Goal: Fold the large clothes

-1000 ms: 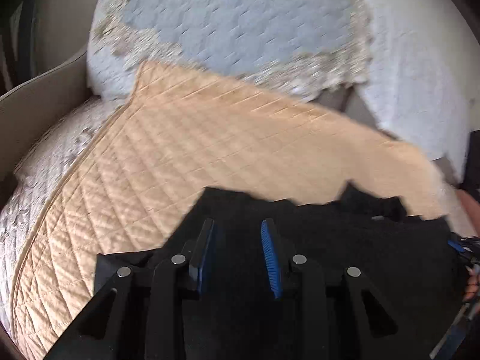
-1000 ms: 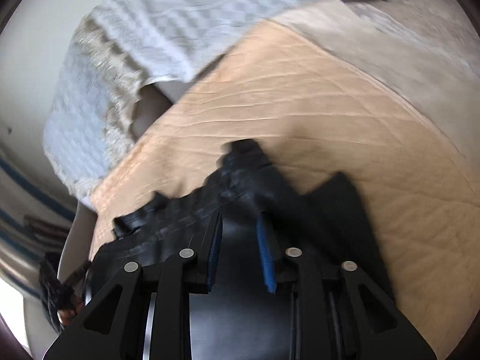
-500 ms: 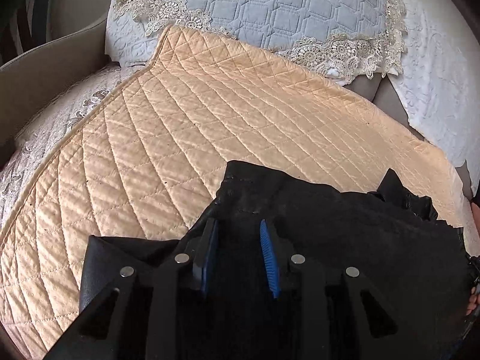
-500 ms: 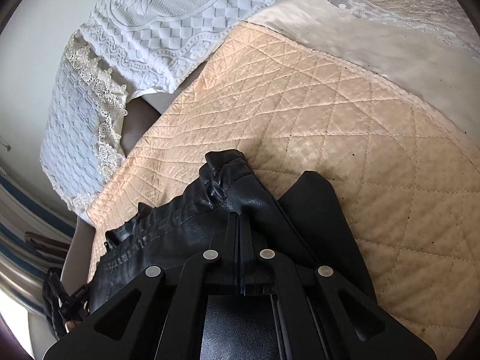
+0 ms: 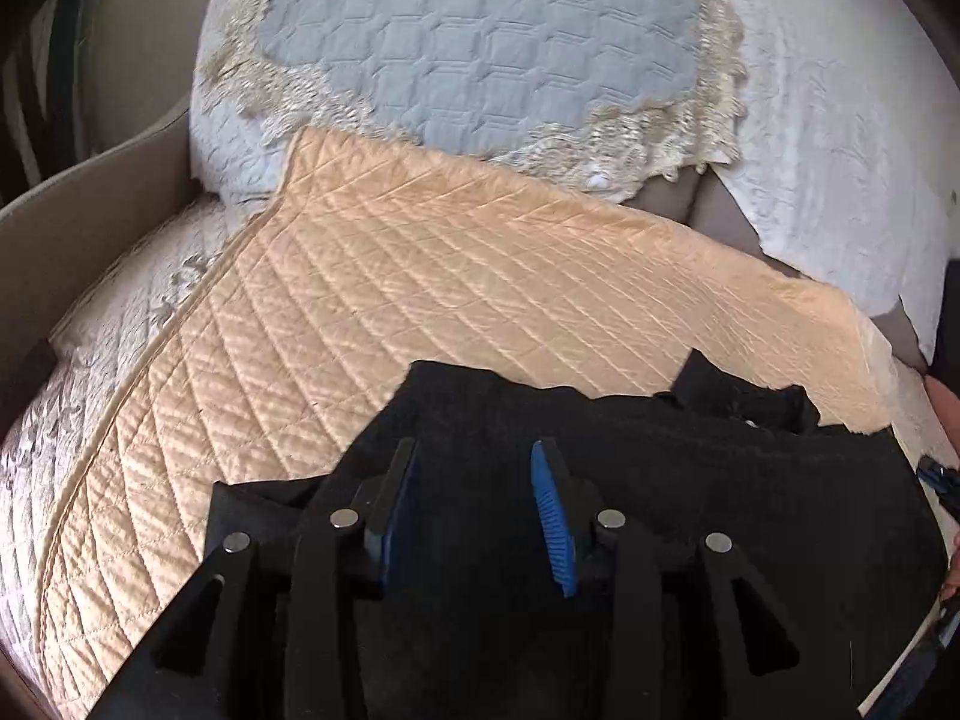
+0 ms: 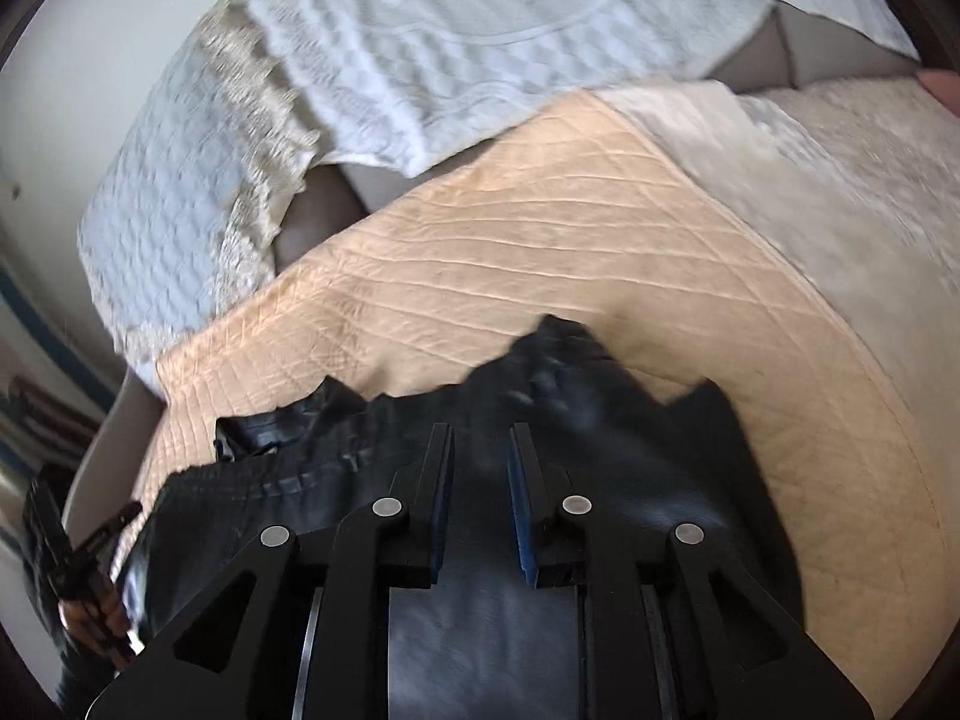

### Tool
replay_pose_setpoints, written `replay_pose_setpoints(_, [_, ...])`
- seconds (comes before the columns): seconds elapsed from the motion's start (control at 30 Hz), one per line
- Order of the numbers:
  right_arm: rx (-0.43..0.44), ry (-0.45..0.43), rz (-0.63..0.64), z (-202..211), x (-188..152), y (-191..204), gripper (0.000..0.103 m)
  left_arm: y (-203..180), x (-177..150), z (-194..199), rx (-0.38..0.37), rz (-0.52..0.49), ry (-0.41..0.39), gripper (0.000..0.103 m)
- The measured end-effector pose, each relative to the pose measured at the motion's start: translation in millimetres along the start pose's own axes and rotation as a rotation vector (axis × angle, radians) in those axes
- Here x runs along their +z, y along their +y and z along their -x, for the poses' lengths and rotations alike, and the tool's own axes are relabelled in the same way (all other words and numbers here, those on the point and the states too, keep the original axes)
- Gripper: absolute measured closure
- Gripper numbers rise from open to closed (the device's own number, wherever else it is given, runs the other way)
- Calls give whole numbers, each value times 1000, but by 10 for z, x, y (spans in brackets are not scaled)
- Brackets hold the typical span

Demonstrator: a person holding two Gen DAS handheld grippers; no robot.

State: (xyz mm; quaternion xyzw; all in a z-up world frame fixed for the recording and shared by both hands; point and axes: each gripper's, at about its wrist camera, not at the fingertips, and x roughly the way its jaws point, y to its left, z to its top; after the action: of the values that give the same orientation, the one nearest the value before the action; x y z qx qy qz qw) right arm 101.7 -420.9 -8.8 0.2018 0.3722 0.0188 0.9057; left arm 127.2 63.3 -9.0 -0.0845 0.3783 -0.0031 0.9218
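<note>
Nearest us, both pairs of fingers stand spread and empty, our left gripper [image 5: 474, 480] and right gripper [image 6: 479, 468] poised over the black leather jacket [image 6: 600, 480], which lies bunched at the near edge of the quilted peach cover [image 5: 420, 300]. We judge the jacket heavy, smooth and somewhat slippery, stiffer than cloth, so we would take hold at the ribbed hem or a stitched seam, not on the slick panels. Beyond the diamond-stitched cover rests a grey-blue quilted cushion [image 5: 480, 48] trimmed with cream lace, beside white embossed fabric.
</note>
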Motion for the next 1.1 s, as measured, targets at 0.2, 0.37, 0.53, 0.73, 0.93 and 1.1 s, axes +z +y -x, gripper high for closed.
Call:
replay_pose_setpoints(0.2, [-51, 35, 15, -397, 148, 4, 84, -203, 131, -271, 1, -25, 15, 64])
replay_pose_setpoints(0.37, [-42, 71, -82, -622, 85, -379, 87, -11, 3, -639, -21, 57, 103, 63])
replay_pose_setpoints(0.53, [-35, 79, -94, -691, 101, -392, 87, -31, -5, -687, -23, 69, 102, 63])
replay_pose_setpoints(0.73, [-49, 100, -95, -629, 125, -364, 87, -21, 10, -695, -29, 69, 110, 62])
replay_pose_setpoints(0.93, [-91, 41, 28, -70, 5, -21, 84, 32, 14, -174, -17, 51, 10, 62])
replay_pose_setpoints(1.1, [-189, 67, -24, 103, -288, -392, 82, 300, -300, -2, 32, 32, 16, 59])
